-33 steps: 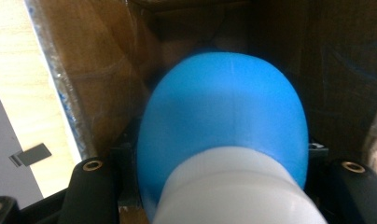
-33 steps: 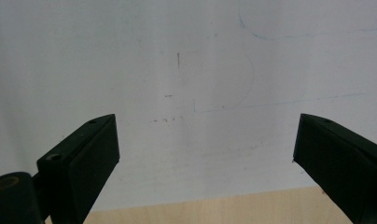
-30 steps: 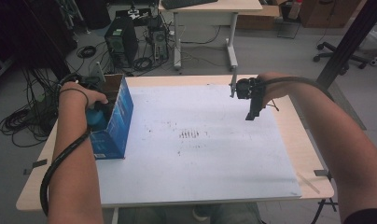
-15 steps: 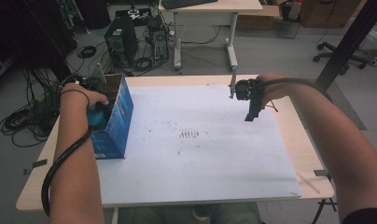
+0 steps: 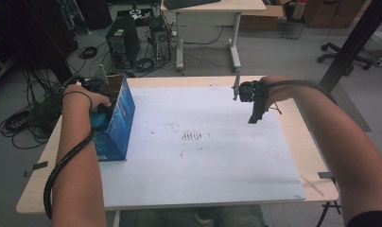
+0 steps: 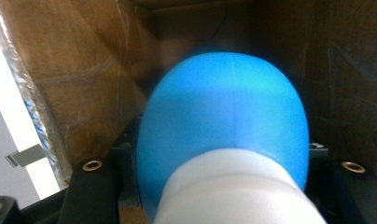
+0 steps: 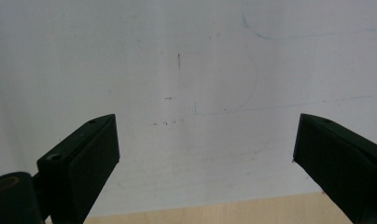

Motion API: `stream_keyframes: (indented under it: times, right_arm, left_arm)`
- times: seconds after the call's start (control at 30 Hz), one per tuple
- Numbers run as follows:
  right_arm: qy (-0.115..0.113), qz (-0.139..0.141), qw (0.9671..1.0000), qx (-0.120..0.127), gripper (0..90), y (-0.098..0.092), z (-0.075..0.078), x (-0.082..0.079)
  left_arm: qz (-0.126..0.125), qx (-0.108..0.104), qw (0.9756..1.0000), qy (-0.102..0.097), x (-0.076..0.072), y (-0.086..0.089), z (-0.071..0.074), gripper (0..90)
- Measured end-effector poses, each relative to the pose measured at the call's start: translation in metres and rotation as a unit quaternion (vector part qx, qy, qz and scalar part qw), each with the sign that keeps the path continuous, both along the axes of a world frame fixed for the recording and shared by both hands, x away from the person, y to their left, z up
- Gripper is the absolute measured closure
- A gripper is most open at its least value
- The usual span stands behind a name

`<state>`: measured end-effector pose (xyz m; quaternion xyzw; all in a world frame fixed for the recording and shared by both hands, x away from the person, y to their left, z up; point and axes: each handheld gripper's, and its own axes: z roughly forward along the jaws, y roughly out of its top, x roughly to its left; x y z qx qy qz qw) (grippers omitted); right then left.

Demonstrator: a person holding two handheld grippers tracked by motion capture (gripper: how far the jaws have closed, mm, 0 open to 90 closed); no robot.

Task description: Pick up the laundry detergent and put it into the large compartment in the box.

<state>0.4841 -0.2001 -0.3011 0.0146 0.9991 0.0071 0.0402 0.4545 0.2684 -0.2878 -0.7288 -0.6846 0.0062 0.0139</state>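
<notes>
A blue box (image 5: 124,116) with brown cardboard inside (image 6: 84,70) stands open-topped at the table's left edge. My left gripper (image 6: 221,179) reaches into it and is shut on a rounded blue object (image 6: 224,116) with a white end nearest the camera; the black jaws press on its two sides. In the high view the left hand (image 5: 87,101) covers that gripper at the box's opening. At the table's far right, my right gripper (image 5: 254,112) (image 7: 205,154) hangs above the white sheet with its jaws wide open and nothing between them.
A white sheet (image 5: 203,161) with faint pen marks covers most of the light wooden table (image 5: 305,142). Behind the table are a computer tower (image 5: 124,45), floor cables (image 5: 23,120), another desk (image 5: 212,7) and an office chair (image 5: 350,54).
</notes>
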Motion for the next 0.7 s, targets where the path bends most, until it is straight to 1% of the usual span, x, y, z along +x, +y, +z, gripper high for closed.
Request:
stream_keyframes:
  times: [0.27, 0.7]
  right_arm:
    - [-0.001, 0.002, 1.0, 0.002, 7.0, 0.0013, -0.0003, -0.0004]
    - [-0.002, 0.0, 1.0, 0.003, 7.0, -0.0018, 0.001, -0.0011]
  left_arm:
    - [-0.007, 0.006, 0.9999, -0.007, -0.001, -0.0035, -0.0003, 37.7]
    - [-0.011, 0.006, 0.9999, -0.012, -0.0033, -0.0037, -0.0003, 37.3]
